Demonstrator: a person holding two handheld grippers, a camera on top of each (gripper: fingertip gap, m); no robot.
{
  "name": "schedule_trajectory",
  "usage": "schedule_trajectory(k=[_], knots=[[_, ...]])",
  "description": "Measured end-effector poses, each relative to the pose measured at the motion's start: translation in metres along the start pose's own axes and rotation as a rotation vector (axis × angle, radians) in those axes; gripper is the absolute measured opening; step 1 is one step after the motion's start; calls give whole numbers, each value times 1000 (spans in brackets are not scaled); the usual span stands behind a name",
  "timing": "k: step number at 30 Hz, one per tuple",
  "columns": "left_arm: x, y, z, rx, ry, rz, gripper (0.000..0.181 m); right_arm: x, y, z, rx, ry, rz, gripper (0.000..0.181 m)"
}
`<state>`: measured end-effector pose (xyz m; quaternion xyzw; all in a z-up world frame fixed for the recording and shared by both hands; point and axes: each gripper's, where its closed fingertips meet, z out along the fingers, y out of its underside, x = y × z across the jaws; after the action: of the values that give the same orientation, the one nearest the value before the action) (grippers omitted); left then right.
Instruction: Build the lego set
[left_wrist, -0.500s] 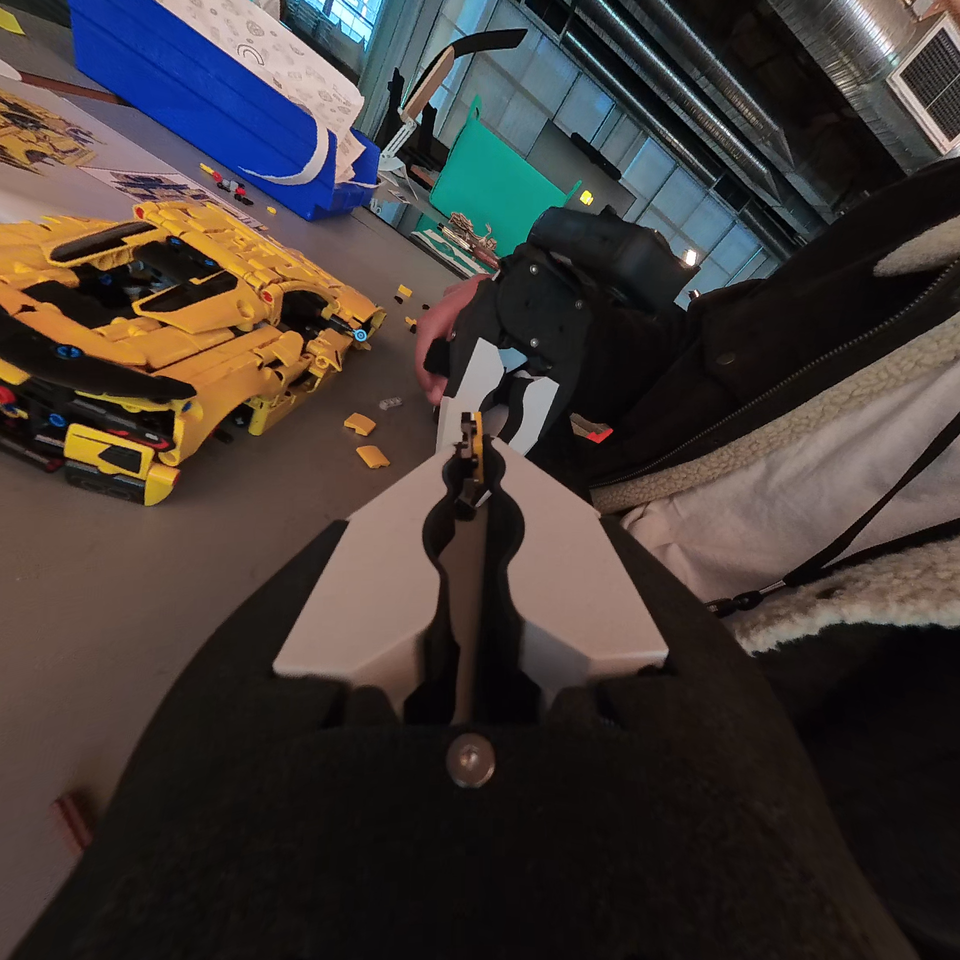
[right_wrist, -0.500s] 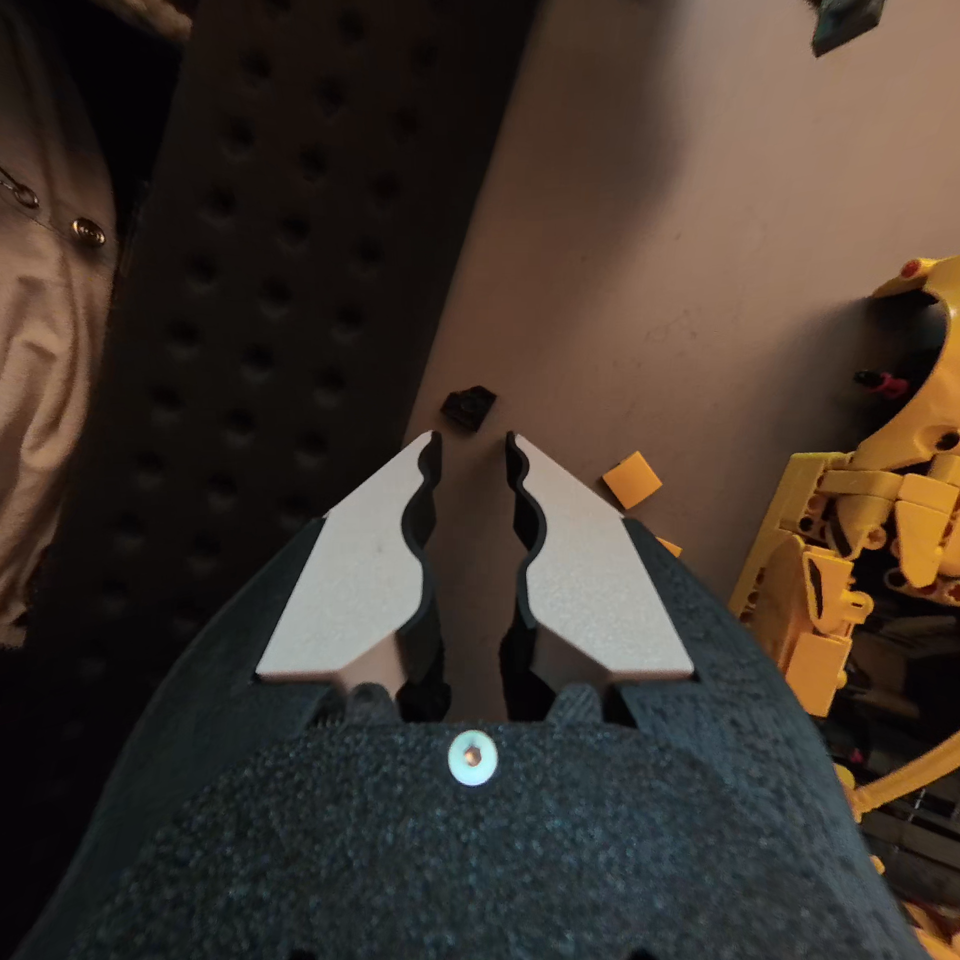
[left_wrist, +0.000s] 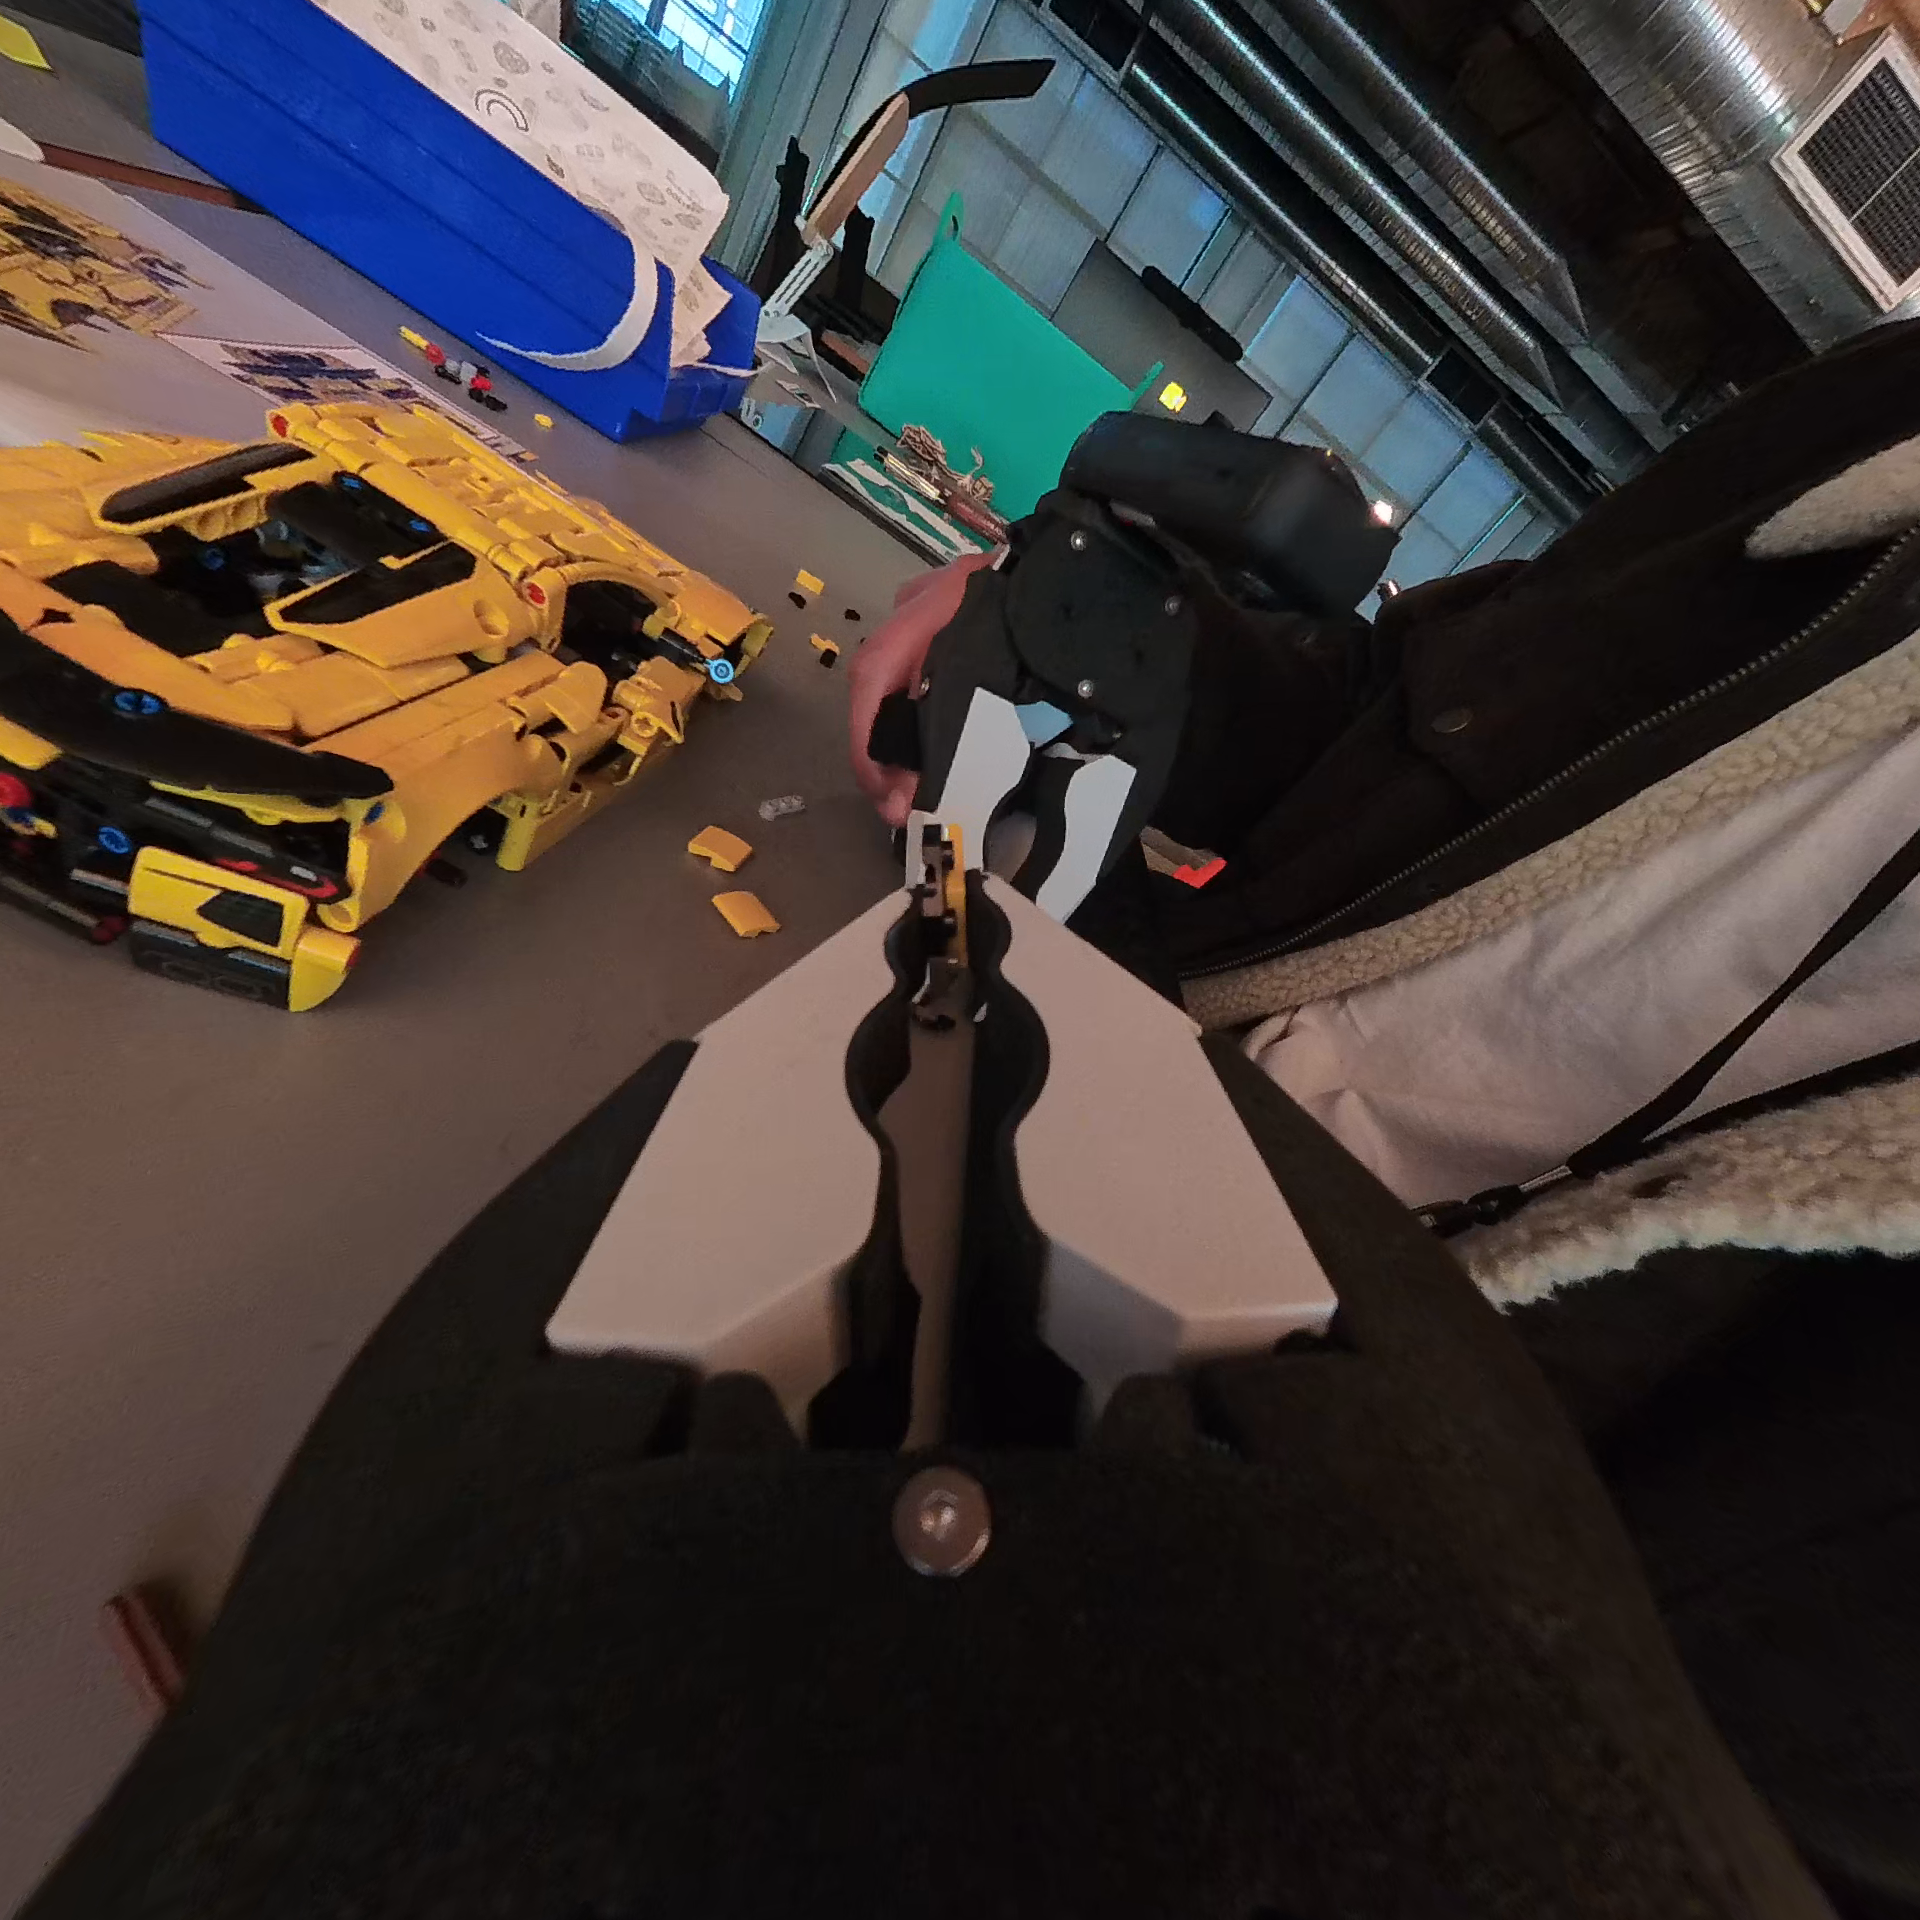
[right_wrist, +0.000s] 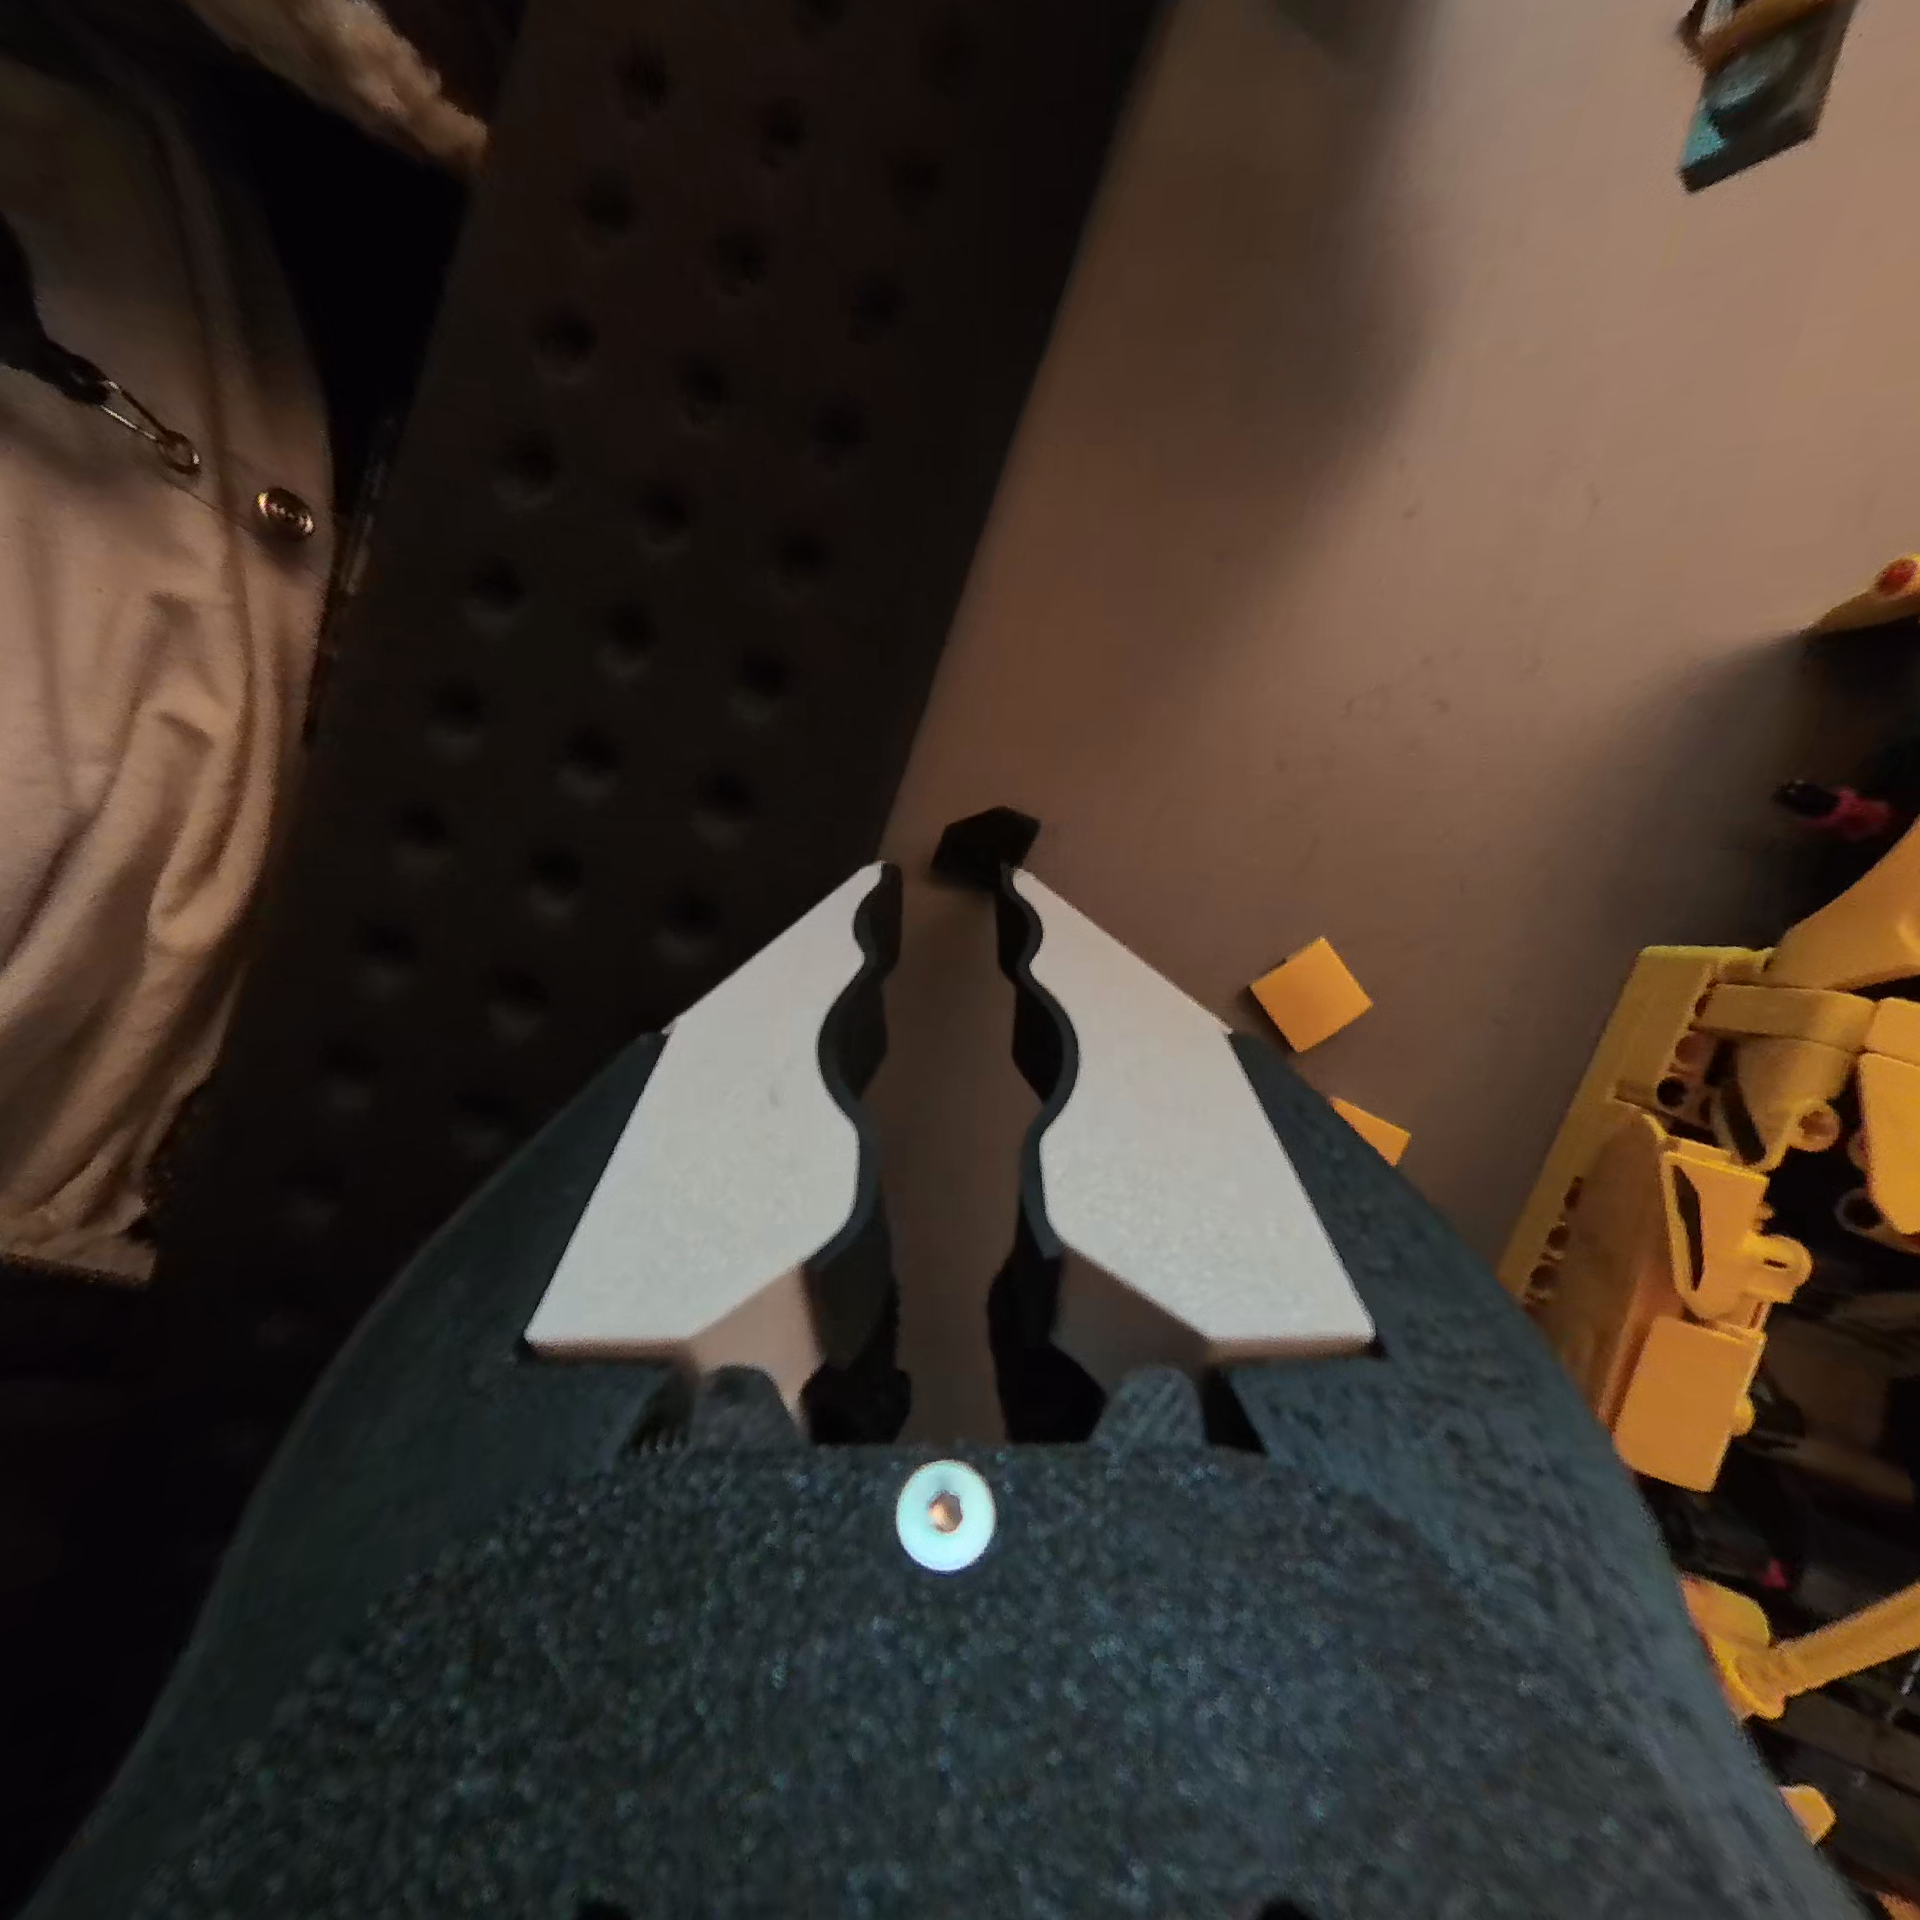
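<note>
My left gripper (left_wrist: 940, 883) is shut on a small yellow and black lego piece (left_wrist: 948, 896), held up above the grey table. The yellow lego car (left_wrist: 312, 665) stands on the table to its left. My right gripper (right_wrist: 948, 873) is open, low over the table, tips pointing down. A small black lego piece (right_wrist: 982, 840) lies on the table just beyond its right fingertip. The right gripper also shows in the left wrist view (left_wrist: 1013, 821), held by a hand. Part of the car (right_wrist: 1714, 1195) shows at the right of the right wrist view.
Loose yellow tiles (left_wrist: 720, 847) (left_wrist: 745, 912) and a clear piece (left_wrist: 781, 805) lie by the car. A yellow tile (right_wrist: 1311, 992) lies right of the right gripper. A blue bin (left_wrist: 416, 197) and instruction sheets (left_wrist: 94, 270) are at the back. A black perforated strip (right_wrist: 675, 520) borders the table; the person's jacket is beside it. The tips of one gripper are about 12 centimeters away from the tips of the other.
My right gripper has shifted slightly left, so the black piece now sits by its right fingertip, and its jaws have narrowed a little. The left gripper holds its piece as before.
</note>
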<state>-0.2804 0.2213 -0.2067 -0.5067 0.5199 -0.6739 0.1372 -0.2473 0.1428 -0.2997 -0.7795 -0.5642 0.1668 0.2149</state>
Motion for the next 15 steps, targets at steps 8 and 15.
schedule_trajectory(k=[8, 15], knots=[[0, 0, 0, -2, 3, -3, 6, 3, 1, -1, -16, -34, 35, 18], [0, 1, 1, -6, 7, -4, 6, 4, 0, -1, -92, -122, 124, 17]])
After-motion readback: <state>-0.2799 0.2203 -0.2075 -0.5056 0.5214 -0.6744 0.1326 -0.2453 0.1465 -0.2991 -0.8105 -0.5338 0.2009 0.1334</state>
